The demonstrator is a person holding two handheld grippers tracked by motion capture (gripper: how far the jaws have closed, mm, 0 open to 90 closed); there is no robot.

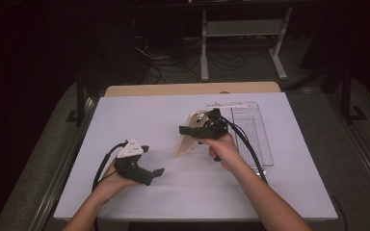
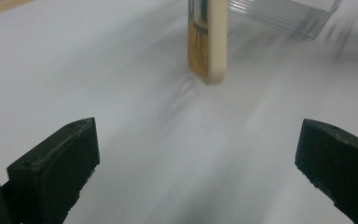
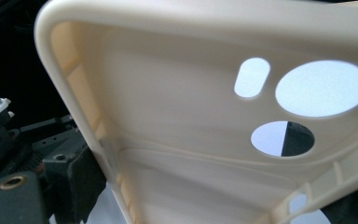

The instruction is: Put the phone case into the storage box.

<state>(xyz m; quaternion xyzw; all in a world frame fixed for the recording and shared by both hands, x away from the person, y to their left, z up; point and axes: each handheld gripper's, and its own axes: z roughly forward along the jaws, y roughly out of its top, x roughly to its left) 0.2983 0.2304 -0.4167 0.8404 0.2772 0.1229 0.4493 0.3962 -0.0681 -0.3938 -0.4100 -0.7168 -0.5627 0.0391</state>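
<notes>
A cream phone case (image 1: 187, 140) stands nearly upright on the white table (image 1: 183, 197), its lower end resting on the surface. My right gripper (image 1: 195, 129) is shut on its upper end. In the right gripper view the case's hollow inner side (image 3: 182, 121) with its camera cut-outs sits right in front of the lens, beside one black finger (image 3: 70, 182). My left gripper (image 1: 151, 161) hovers low over the table to the left of the case, jaws wide open and nothing between them. In the left gripper view (image 2: 196, 163) the case's edge (image 2: 212, 42) stands ahead, apart from the jaws.
A clear plastic tray (image 1: 253, 132) lies on the table just right of the case, also seen as the ribbed clear box (image 2: 284, 16). A wooden board edge (image 1: 192, 89) runs along the table's back. A metal stand (image 1: 241, 29) and cables sit on the dark floor beyond.
</notes>
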